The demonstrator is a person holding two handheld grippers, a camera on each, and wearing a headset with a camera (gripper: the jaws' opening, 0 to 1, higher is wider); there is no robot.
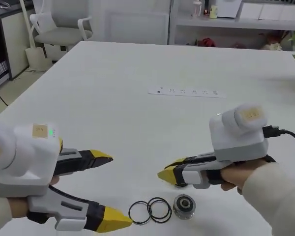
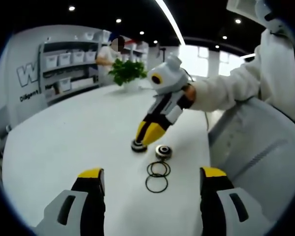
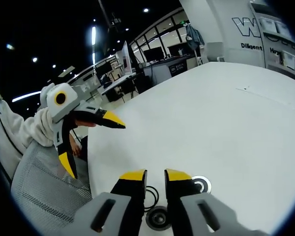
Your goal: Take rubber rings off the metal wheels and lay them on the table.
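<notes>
Two loose black rubber rings [image 1: 150,210] lie overlapping on the white table [image 1: 137,98] near its front edge, and show as rings [image 2: 157,175] ahead of the left jaws. A bare metal wheel [image 1: 184,205] stands just right of them. A second wheel [image 2: 138,146], with a dark ring round it, sits under the tips of my right gripper [image 1: 166,175]; this wheel [image 3: 201,184] lies beside the right jaw, not between the jaws. The right jaws are almost together with nothing between them. My left gripper [image 1: 110,189] is wide open to the left of the rings, holding nothing.
A white power strip [image 1: 187,92] lies flat mid-table. An office chair [image 1: 59,29] stands at the far left corner, and shelves [image 1: 236,22] line the back wall. A potted plant [image 2: 128,73] sits at the table's far end, with a person behind it.
</notes>
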